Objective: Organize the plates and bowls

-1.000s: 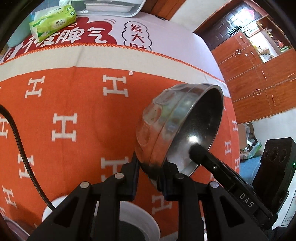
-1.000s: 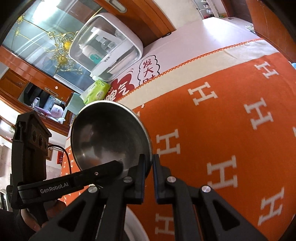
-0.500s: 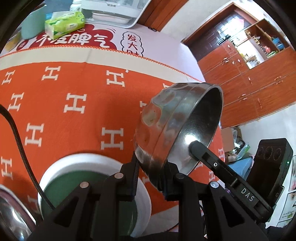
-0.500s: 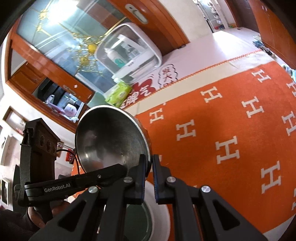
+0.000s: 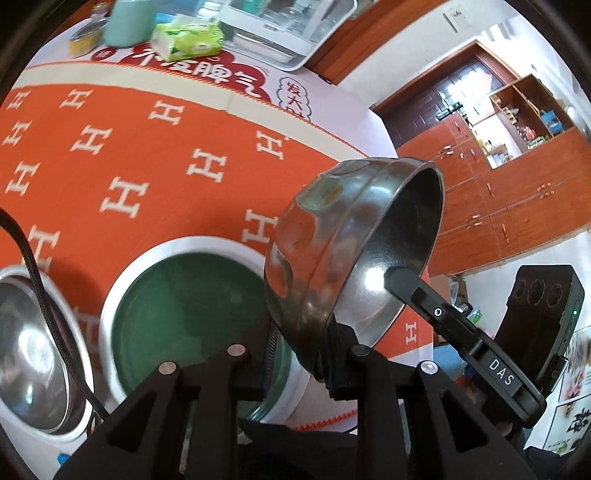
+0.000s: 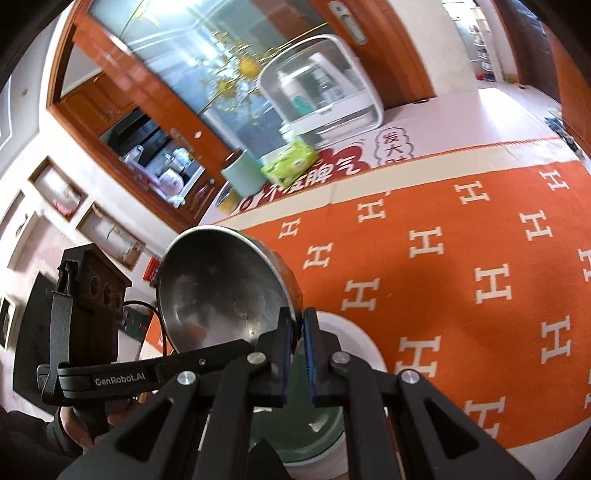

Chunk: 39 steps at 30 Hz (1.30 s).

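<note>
A steel bowl [image 5: 354, 254] is held on edge in the air, above the near side of the table. My left gripper [image 5: 299, 350] is shut on its rim from one side. My right gripper [image 6: 297, 332] is shut on the rim of the same bowl [image 6: 221, 291] from the opposite side; one of its fingers [image 5: 436, 306] reaches inside the bowl in the left wrist view. Below sits a white plate with a green centre [image 5: 192, 299], also seen in the right wrist view [image 6: 354, 332]. A second steel bowl [image 5: 29, 354] rests on a white plate at the left.
An orange cloth with white H marks [image 6: 461, 266] covers the table [image 5: 332, 96]. At the far end stand a green tissue pack [image 5: 188, 37], a pale green cup [image 5: 129, 20] and a white appliance [image 6: 321, 96]. Wooden cabinets [image 5: 517, 177] stand beyond the table's right edge.
Both grippers have risen and pulled back with the bowl between them. The green plate and the second steel bowl have come into the left wrist view below.
</note>
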Available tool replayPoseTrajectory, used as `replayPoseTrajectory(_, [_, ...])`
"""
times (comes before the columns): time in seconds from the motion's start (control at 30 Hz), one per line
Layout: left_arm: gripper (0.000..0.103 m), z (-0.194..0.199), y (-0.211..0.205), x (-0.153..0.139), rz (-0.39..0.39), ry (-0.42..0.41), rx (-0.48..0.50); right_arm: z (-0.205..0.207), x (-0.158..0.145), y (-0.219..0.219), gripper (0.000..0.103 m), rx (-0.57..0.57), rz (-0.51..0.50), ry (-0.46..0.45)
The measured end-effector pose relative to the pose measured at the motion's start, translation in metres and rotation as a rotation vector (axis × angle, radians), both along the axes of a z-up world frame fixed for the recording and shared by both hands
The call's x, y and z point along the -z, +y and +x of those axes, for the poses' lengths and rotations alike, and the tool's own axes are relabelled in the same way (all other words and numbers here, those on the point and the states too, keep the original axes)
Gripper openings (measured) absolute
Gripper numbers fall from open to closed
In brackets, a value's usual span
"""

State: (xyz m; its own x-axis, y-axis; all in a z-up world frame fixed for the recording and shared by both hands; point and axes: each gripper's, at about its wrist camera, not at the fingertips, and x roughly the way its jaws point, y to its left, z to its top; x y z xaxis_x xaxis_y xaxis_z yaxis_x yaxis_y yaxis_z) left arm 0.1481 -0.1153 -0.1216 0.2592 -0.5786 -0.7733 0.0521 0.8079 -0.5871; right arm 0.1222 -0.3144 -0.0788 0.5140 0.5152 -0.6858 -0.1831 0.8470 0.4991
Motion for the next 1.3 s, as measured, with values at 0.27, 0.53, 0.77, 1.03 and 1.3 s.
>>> replayPoseTrajectory(0.27, [0.02, -0.026, 0.037, -0.002, -0.01, 0.013, -0.033, -0.011, -0.007, 0.037, 0.006, -0.084, -0.051, 0.0])
replayPoseTrajectory(0.53, [0.02, -0.039, 0.082, -0.003, 0.006, 0.033, -0.038, -0.023, -0.008, 0.083, 0.006, -0.135, -0.084, 0.007])
replayPoseTrajectory(0.77, [0.02, -0.045, 0.118, -0.008, 0.026, 0.05, 0.004, -0.035, -0.01, 0.12, 0.006, -0.118, -0.099, 0.006])
replayPoseTrajectory(1.03, [0.021, -0.048, 0.155, -0.003, 0.051, 0.091, 0.058, -0.046, -0.005, 0.16, 0.006, -0.093, -0.13, 0.017])
replayPoseTrajectory(1.3, [0.022, -0.049, 0.18, 0.004, 0.096, 0.131, 0.137, -0.056, 0.01, 0.187, 0.006, -0.032, -0.109, 0.048])
